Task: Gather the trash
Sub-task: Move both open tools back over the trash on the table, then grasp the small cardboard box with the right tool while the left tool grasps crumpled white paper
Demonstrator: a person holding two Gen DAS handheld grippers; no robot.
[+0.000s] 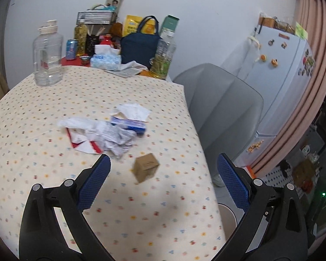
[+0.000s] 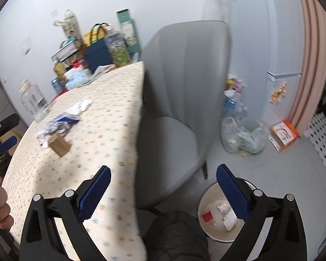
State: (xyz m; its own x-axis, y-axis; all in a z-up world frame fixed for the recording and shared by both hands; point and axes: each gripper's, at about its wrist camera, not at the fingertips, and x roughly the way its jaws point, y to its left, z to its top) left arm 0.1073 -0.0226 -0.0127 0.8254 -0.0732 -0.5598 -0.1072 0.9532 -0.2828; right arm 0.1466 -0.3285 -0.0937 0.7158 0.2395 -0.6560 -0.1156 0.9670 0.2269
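A small brown cardboard box (image 1: 146,167) stands on the dotted tablecloth (image 1: 54,100), just ahead of my open, empty left gripper (image 1: 163,169). Beyond it lies a pile of trash: a crumpled white wrapper (image 1: 117,138), a red and white packet (image 1: 82,141), a blue and white carton (image 1: 129,125) and white tissue (image 1: 133,111). In the right wrist view the box (image 2: 59,144) and the pile (image 2: 60,124) lie at left. My right gripper (image 2: 163,184) is open and empty, over the table edge. A white bin (image 2: 203,202) with scraps in it stands on the floor below it.
A grey chair (image 2: 180,87) stands by the table. Bottles, a navy bag (image 1: 139,45) and a tissue pack (image 1: 105,61) crowd the table's far end. A clear jug (image 1: 46,58) stands at left. A clear plastic bag (image 2: 243,137) and an orange box (image 2: 284,134) lie on the floor by the fridge (image 1: 280,69).
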